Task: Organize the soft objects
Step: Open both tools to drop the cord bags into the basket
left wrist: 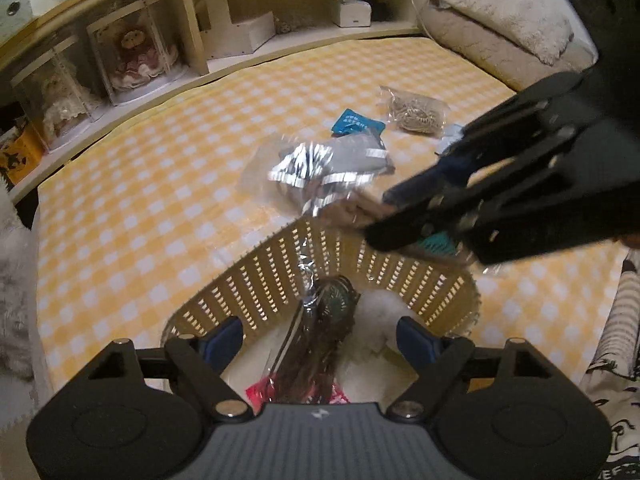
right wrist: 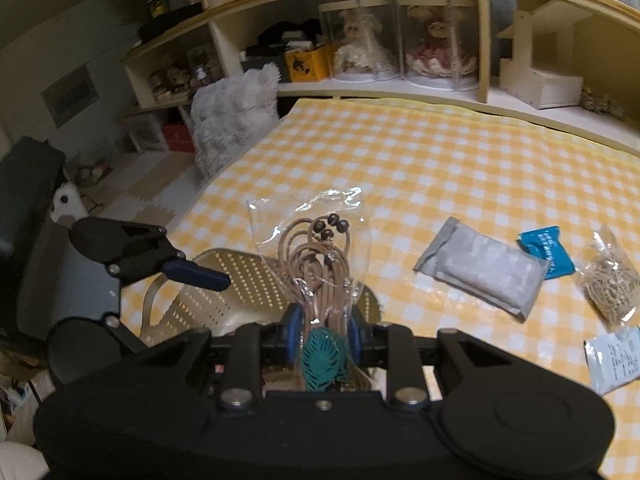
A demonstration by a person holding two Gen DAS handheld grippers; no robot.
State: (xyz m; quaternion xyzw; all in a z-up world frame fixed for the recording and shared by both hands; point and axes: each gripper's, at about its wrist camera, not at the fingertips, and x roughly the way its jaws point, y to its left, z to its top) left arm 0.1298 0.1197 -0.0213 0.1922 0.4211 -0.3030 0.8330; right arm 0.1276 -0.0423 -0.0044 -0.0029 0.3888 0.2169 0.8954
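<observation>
Right wrist: jaws tight on cord packet (right wrist: 316, 264)

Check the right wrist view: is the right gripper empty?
No, the right gripper is shut on a clear bag of tan cords with a teal leaf tag, held above the basket.

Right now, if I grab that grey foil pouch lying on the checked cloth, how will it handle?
The grey foil pouch looks puffy and creased, so it probably gives and sags rather than staying stiff. Its shiny film may be slippery. It lies flat on the checked cloth, so rolling seems unlikely.
</observation>
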